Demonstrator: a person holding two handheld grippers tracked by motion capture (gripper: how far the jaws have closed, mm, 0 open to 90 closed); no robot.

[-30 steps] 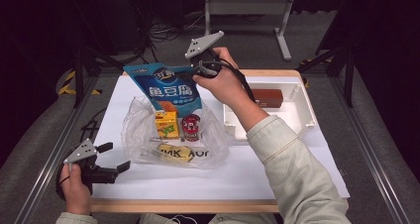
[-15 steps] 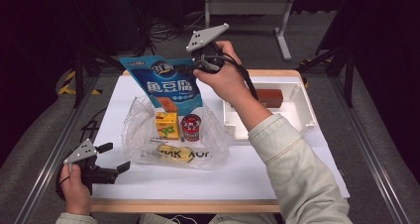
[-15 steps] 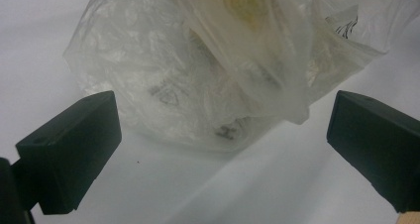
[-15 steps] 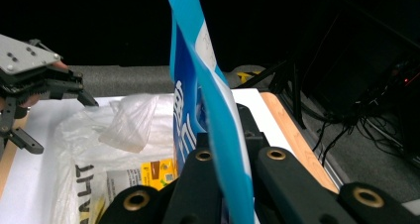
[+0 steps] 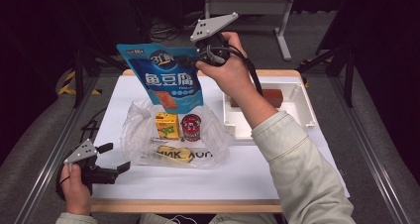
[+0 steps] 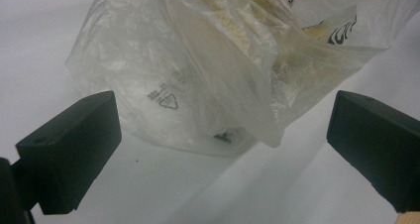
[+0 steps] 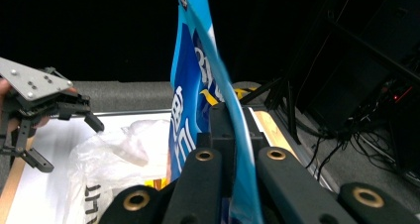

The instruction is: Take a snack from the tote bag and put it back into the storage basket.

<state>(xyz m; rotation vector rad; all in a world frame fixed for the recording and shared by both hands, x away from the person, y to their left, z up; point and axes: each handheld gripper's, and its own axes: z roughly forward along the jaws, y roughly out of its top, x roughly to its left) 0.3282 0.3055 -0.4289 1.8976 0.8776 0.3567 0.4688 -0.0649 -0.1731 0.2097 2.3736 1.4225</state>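
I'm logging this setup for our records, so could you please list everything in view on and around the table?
Snack pouch: one, blue, held up over the plastic bag.
Plastic bag: one, clear, mid-table.
Juice carton: one, yellow, in the bag.
Can: one, red, beside the carton.
Tray: one, white, right side.
Block: one, red-brown, in the tray.
Table: one, white top.
Left gripper: open, near the bag.
Right gripper: shut on the pouch.

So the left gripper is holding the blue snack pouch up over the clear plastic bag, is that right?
Not quite: the right gripper holds the blue snack pouch above the clear plastic bag, as the high view shows. The left gripper rests open near the table's front edge.
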